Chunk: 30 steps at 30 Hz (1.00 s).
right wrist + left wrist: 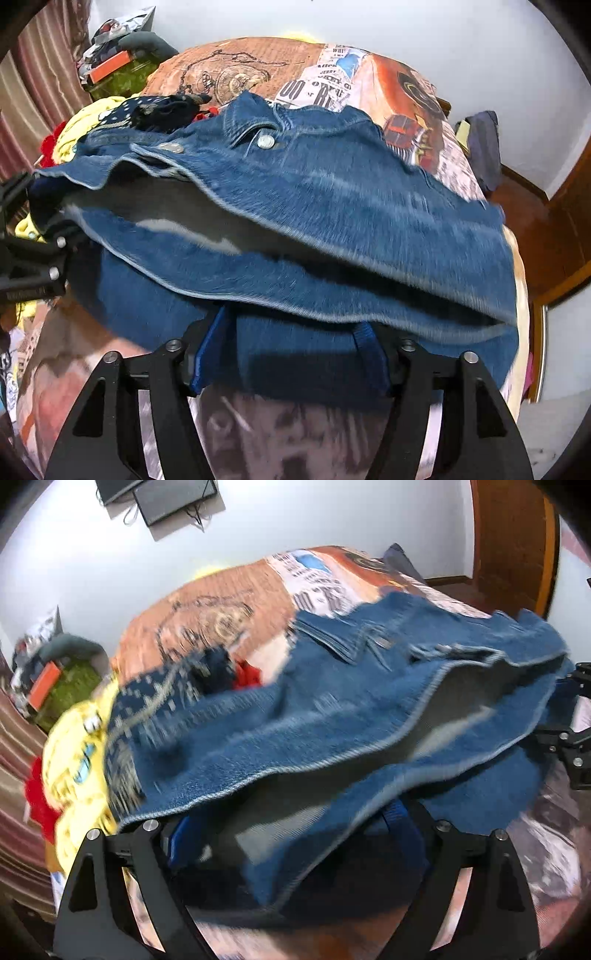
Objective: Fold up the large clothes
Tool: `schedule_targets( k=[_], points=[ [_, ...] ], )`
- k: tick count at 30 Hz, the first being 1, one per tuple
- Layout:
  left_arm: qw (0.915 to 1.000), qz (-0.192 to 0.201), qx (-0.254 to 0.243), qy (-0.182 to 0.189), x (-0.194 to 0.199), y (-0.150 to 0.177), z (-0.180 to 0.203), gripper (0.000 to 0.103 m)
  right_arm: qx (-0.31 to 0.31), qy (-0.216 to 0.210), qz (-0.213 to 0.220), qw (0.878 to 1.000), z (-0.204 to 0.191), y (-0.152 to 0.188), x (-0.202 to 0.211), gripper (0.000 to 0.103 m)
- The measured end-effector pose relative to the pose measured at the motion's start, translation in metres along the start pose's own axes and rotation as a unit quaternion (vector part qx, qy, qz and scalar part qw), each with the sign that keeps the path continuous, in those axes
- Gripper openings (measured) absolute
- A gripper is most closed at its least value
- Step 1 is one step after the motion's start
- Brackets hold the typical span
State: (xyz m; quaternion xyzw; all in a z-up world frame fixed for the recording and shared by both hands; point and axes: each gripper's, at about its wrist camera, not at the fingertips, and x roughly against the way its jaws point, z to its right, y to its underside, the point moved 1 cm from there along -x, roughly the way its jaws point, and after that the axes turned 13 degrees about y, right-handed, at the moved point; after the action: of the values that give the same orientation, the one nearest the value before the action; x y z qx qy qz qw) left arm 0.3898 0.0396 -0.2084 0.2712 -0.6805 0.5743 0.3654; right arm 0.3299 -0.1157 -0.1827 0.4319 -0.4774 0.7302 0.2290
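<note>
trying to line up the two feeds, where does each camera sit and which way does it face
Left wrist: on the left gripper, looking forward and down along its black fingers over the blue denim jacket on the printed orange bedspread; the right gripper shows at the right edge.
Right wrist: on the right gripper, facing down over the jacket's metal button; the left gripper shows at the left edge.
Shared: jacket, bedspread, yellow cloth, white wall.
</note>
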Motion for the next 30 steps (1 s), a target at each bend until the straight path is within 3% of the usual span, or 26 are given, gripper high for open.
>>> schedule_targets(
  k=[4, 8, 13, 17, 21, 30],
  points=[
    [1.0, -0.004, 0.0, -0.001, -0.011, -0.038, -0.023, 0.09, 0.0, 0.01, -0.006, 1.0, 0.004, -0.035, -0.019, 0.06],
    [0.9965, 0.048, -0.004, -0.069, 0.006, -0.082, -0.043, 0.09, -0.033, 0.031, 0.033, 0.998, 0.02, -0.074, -0.011, 0.06],
    [0.9919, 0.097, 0.069, -0.042, 0.044, -0.108, -0.087, 0.09, -0.06, 0.096, 0.115, 0.987, 0.033, -0.095, 0.024, 0.062],
    [0.9892, 0.105, 0.102, 0.006, 0.064, -0.098, -0.102, 0.09, -0.046, 0.074, 0.127, 0.988, 0.033, -0.087, 0.047, 0.062],
    [0.989, 0.09, 0.11, 0.04, 0.065, -0.075, -0.095, 0.09, -0.023, 0.054, 0.106, 0.993, 0.028, -0.069, 0.048, 0.062],
    [0.9874, 0.012, 0.096, 0.126, 0.024, -0.015, -0.045, 0.09, 0.074, -0.002, 0.048, 0.996, -0.041, -0.02, 0.02, 0.062]
  ],
)
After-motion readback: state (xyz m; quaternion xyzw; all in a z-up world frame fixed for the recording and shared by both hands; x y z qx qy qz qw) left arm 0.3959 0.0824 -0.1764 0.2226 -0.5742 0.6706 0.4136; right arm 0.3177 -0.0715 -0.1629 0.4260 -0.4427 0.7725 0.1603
